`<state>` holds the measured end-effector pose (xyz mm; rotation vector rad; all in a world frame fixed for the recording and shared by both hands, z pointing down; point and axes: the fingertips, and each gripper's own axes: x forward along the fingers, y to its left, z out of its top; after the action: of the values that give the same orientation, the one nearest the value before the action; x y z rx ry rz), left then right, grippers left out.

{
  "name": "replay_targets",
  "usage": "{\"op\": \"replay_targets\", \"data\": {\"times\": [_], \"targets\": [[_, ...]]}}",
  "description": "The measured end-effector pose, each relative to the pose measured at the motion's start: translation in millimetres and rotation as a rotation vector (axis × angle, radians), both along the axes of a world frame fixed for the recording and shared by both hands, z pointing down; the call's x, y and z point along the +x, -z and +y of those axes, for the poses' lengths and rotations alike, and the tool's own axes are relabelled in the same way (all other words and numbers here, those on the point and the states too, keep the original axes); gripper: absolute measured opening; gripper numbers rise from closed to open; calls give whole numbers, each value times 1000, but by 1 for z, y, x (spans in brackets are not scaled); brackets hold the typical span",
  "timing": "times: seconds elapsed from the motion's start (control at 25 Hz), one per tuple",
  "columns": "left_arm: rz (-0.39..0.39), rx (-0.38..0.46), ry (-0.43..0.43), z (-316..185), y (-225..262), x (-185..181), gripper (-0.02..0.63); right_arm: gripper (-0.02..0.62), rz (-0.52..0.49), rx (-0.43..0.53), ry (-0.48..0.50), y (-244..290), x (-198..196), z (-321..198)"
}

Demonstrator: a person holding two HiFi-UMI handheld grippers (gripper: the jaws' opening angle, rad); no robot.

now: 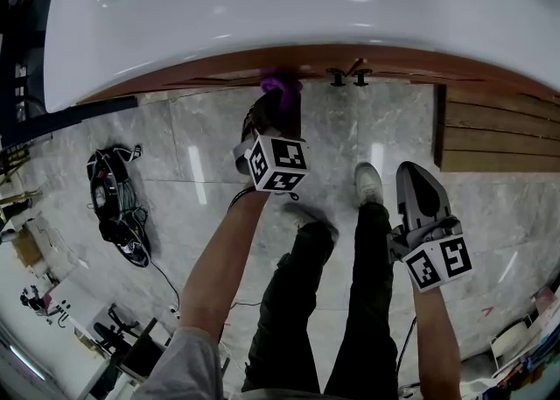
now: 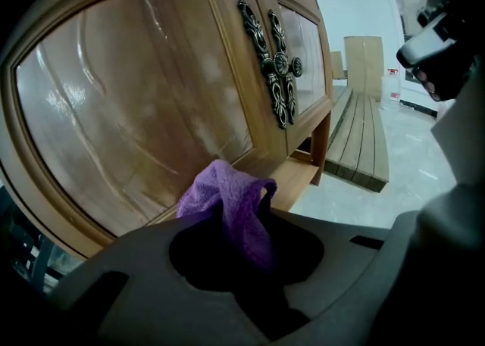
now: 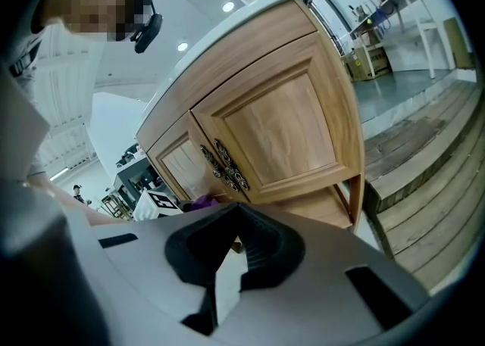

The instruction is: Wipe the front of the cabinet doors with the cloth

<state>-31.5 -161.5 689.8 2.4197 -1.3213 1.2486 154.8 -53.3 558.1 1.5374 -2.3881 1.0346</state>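
Grey marble floor (image 1: pixel 201 136), on which a wooden cabinet (image 3: pixel 280 110) with a white top (image 1: pixel 262 4) is stood. Two cabinet doors (image 2: pixel 136 110), fitted with ornate metal handles (image 2: pixel 276 64). Purple cloth (image 2: pixel 227 201) is clamped in the left gripper (image 2: pixel 235 223) and held at one door's lower rail. Right gripper (image 3: pixel 235 216): jaws closed together, nothing held, kept well apart from the cloth.
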Motion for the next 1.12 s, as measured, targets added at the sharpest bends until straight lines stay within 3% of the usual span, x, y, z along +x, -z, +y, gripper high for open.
{"op": "replay_targets", "data": {"times": [1.12], "targets": [[34, 19, -81, 1, 19, 87, 71, 8, -17, 22, -42, 12, 50, 18]]}}
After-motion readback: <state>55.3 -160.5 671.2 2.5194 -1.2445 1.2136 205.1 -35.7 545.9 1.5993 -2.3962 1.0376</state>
